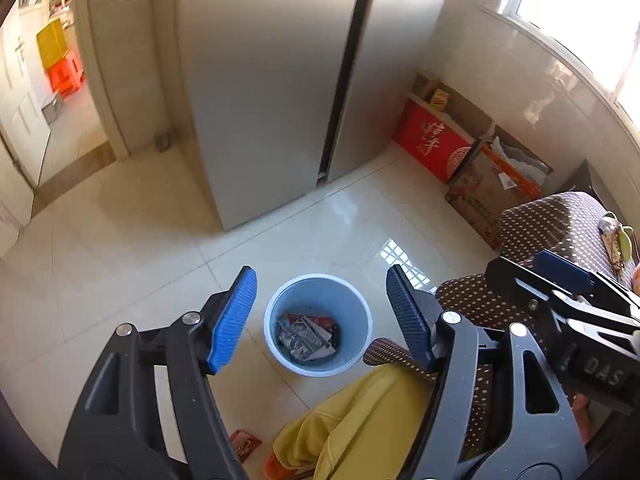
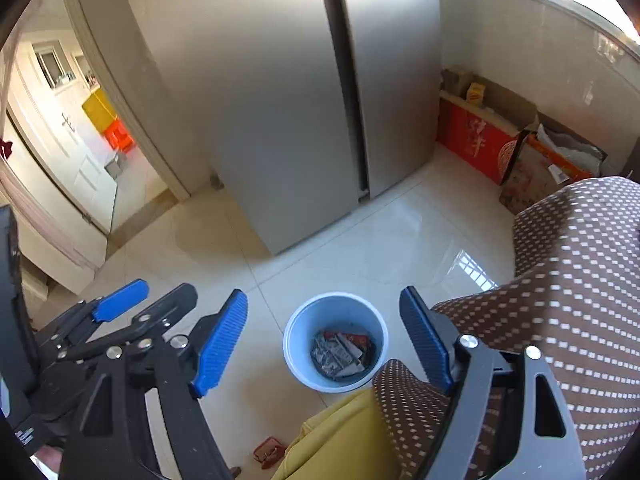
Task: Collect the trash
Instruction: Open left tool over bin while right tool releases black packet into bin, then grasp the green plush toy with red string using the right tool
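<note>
A pale blue bin (image 1: 276, 300) stands on the tiled floor, with crumpled wrappers (image 1: 306, 338) at its bottom. My left gripper (image 1: 322, 276) hangs well above it, open, nothing between its blue pads. A small red wrapper (image 1: 245, 443) lies on the floor nearer to me than the bin. In the right wrist view the bin (image 2: 294, 324) and the wrappers (image 2: 340, 350) show between the wide-apart fingers of my right gripper (image 2: 323, 293), which is open and holds nothing. The red wrapper (image 2: 270, 452) lies below the bin in this view. Each gripper shows at the edge of the other's view.
A tall grey fridge (image 1: 272, 80) stands behind the bin. Red and brown cartons (image 1: 432, 140) line the wall under the window. A brown dotted cushion (image 2: 580, 280) and a yellow cloth (image 1: 360, 420) crowd the right side. A doorway (image 1: 60, 100) opens at the left.
</note>
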Demonstrator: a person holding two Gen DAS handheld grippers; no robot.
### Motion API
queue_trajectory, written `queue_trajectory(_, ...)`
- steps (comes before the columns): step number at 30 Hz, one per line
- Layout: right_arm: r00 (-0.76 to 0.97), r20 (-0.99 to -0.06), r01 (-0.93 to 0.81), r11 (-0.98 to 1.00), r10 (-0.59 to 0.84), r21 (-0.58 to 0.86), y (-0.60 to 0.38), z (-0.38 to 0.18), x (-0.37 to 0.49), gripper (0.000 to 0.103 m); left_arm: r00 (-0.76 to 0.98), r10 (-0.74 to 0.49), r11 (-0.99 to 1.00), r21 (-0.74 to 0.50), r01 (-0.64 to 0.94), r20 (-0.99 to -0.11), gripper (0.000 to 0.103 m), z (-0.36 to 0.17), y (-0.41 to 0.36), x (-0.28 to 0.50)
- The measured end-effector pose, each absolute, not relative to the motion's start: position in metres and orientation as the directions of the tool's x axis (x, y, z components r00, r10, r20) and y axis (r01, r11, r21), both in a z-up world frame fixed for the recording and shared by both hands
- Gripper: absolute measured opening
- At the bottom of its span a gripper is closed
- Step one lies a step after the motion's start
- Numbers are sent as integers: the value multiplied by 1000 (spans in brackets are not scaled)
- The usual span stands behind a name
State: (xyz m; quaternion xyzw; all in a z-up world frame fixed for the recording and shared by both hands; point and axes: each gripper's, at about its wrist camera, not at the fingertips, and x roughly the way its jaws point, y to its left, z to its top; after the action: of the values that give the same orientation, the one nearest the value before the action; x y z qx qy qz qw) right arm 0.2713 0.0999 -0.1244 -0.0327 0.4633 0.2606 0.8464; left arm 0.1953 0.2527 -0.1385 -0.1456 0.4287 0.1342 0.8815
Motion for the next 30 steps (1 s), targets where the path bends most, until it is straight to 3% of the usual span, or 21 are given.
queue_trajectory(16, 630, -730, -214, 963, 265, 165, -67, -79, 288, 82, 677, -30, 982, -147, -116, -736, 69, -91, 134, 232)
queue_trajectory(30, 643, -761, 39, 989, 84, 142, -219, -79, 331, 87, 636, -160, 987, -141, 81, -754, 72, -86, 32, 285)
